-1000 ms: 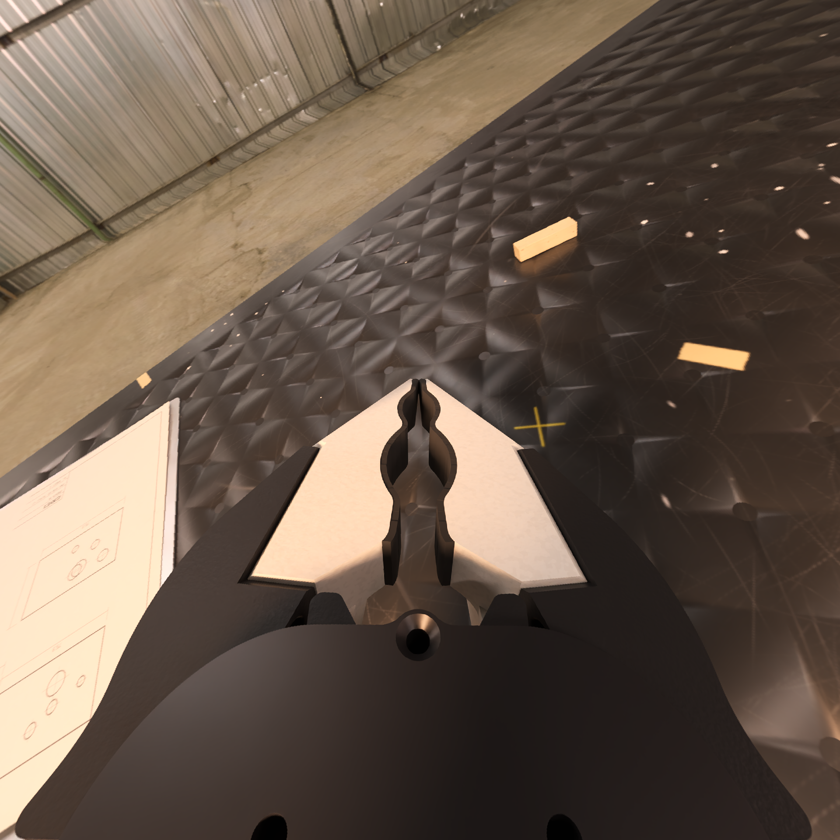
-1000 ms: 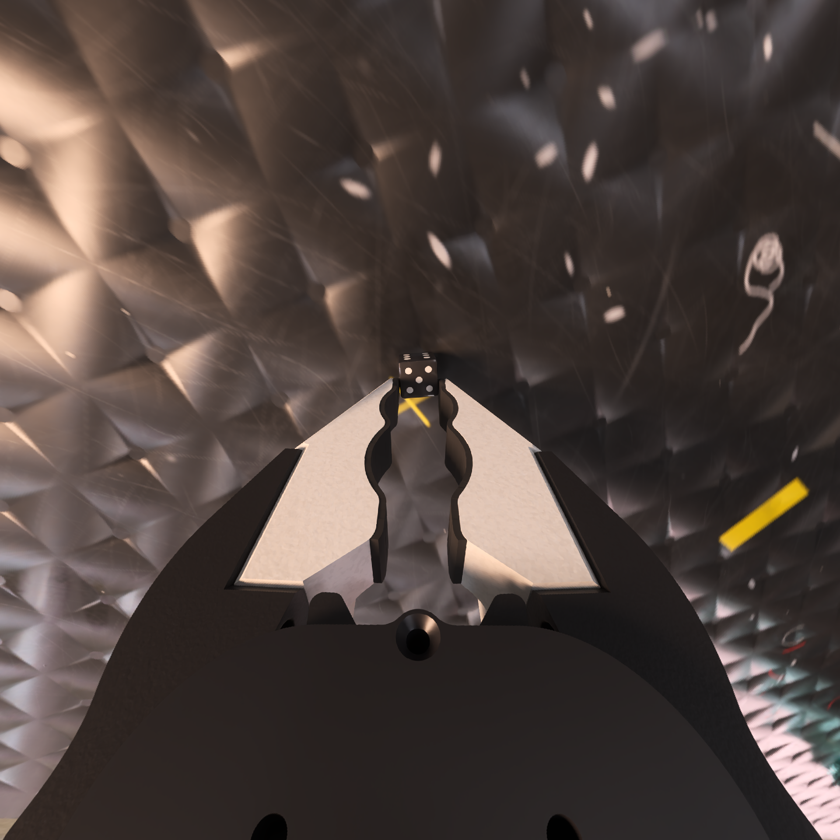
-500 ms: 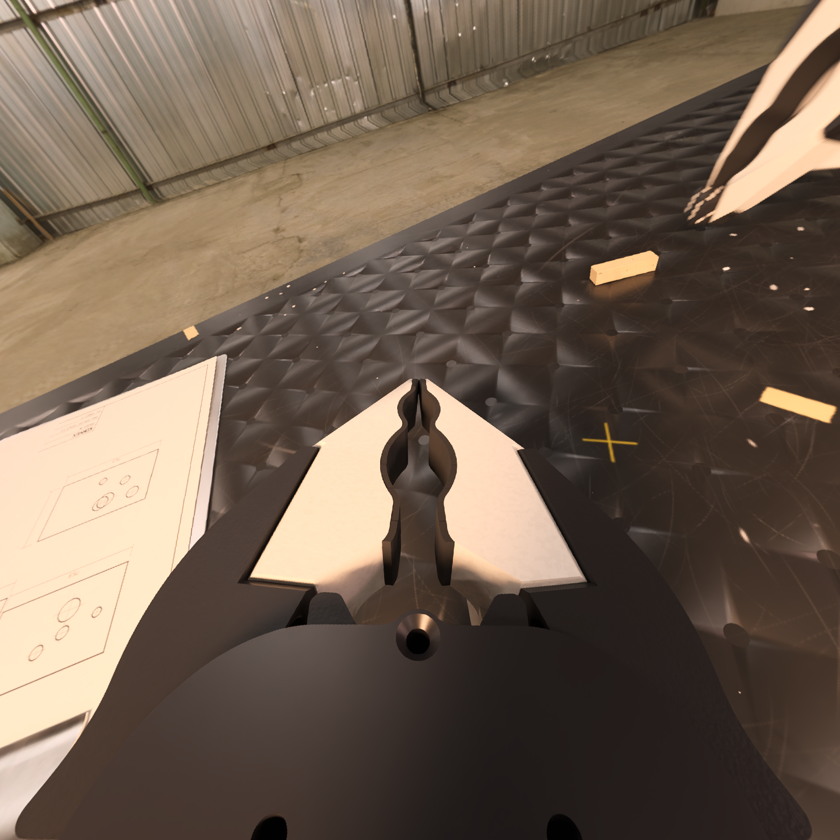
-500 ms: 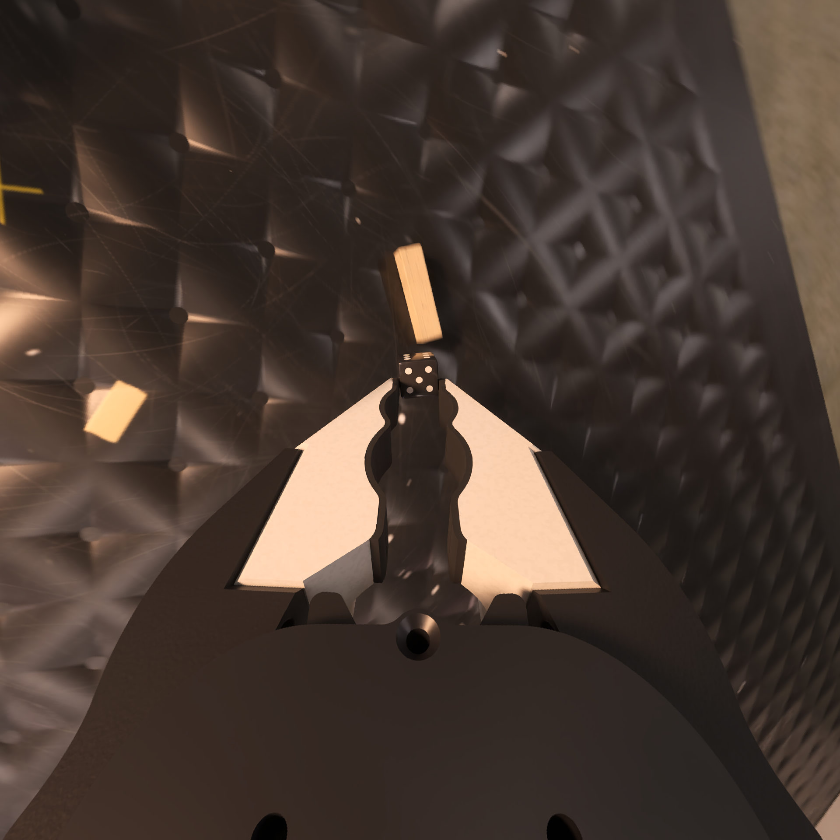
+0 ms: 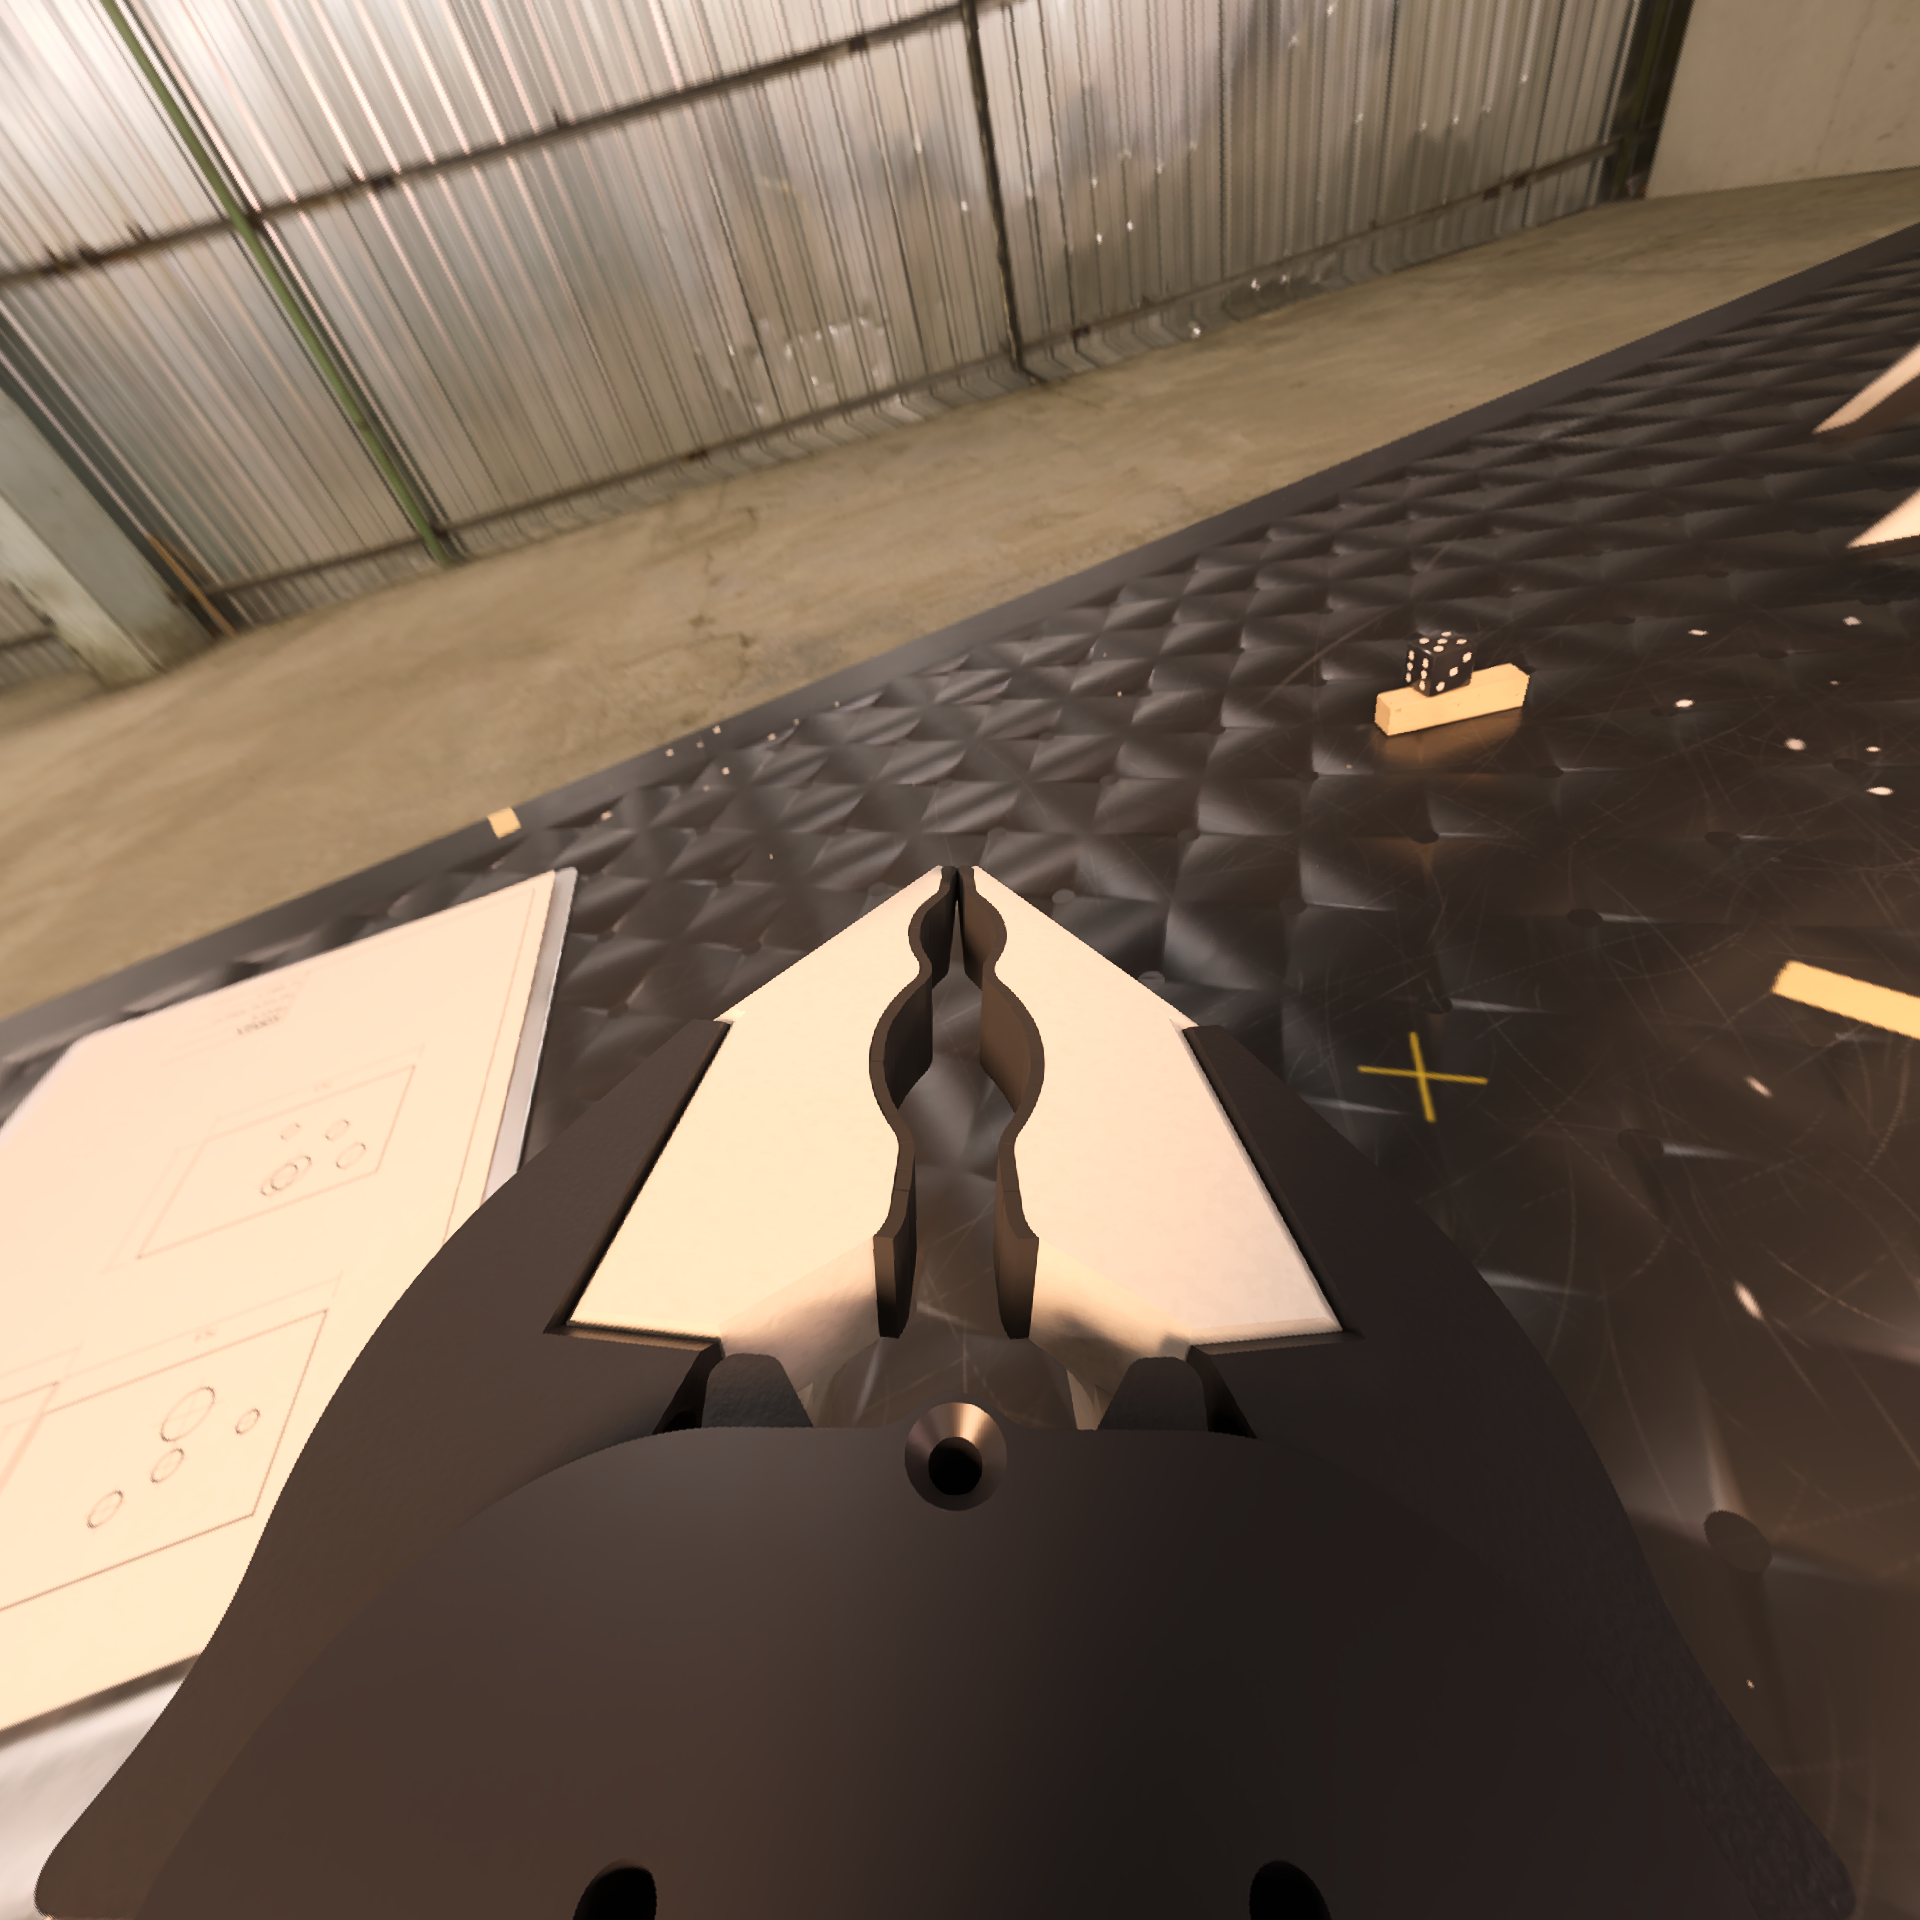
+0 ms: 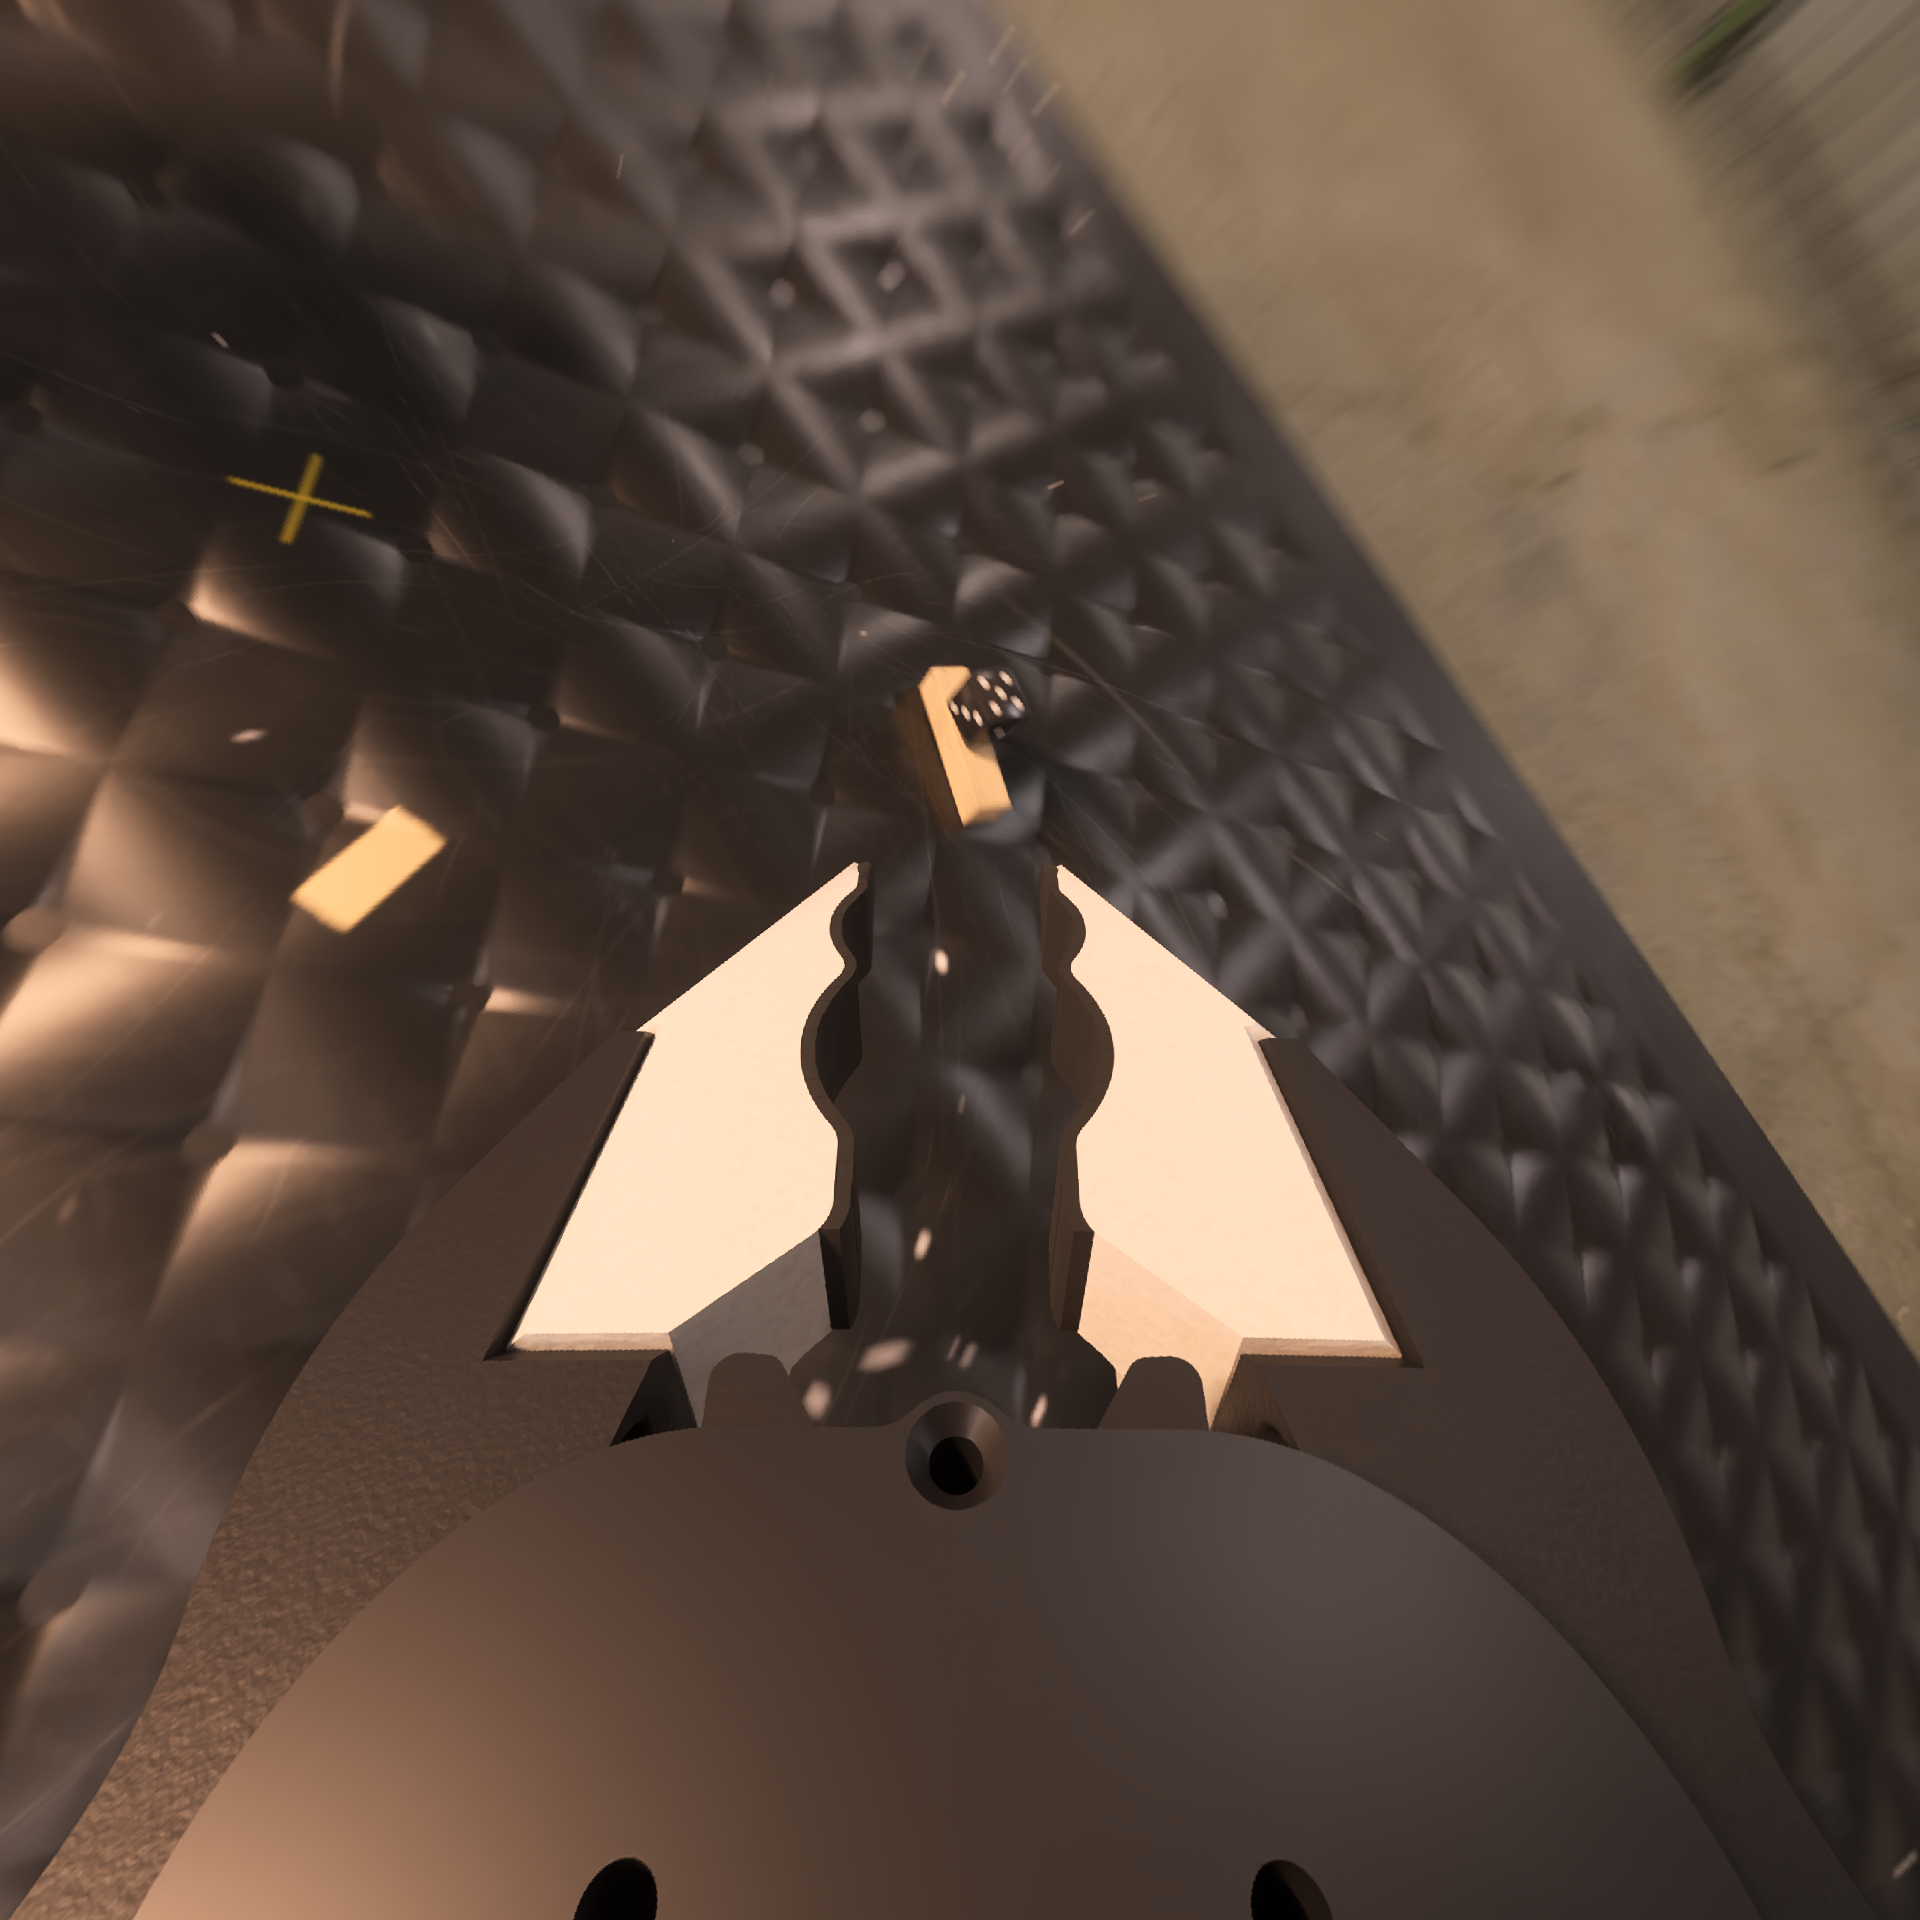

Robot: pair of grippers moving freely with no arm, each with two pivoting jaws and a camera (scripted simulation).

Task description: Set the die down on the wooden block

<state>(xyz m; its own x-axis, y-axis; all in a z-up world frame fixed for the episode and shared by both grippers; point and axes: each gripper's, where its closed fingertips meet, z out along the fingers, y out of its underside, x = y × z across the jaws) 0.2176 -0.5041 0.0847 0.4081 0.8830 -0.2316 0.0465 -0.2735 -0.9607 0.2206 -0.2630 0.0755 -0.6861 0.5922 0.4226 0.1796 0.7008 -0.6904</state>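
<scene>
A small black die with white pips rests on one end of a pale wooden block on the dark metal table. In the right wrist view the die sits at the far end of the block, ahead of my fingertips. My right gripper is open and empty, a short way back from the block. Its finger tips show at the right edge of the left wrist view. My left gripper is shut and empty, well to the left of the block.
A white sheet with line drawings lies at the left. A tan strip and a yellow cross mark lie on the table, also in the right wrist view as strip and cross. The table edge and floor are at the right.
My right gripper has opened and let go of the die, which now rests on the block, and has drawn back. The left wrist view has tilted up and turned.
</scene>
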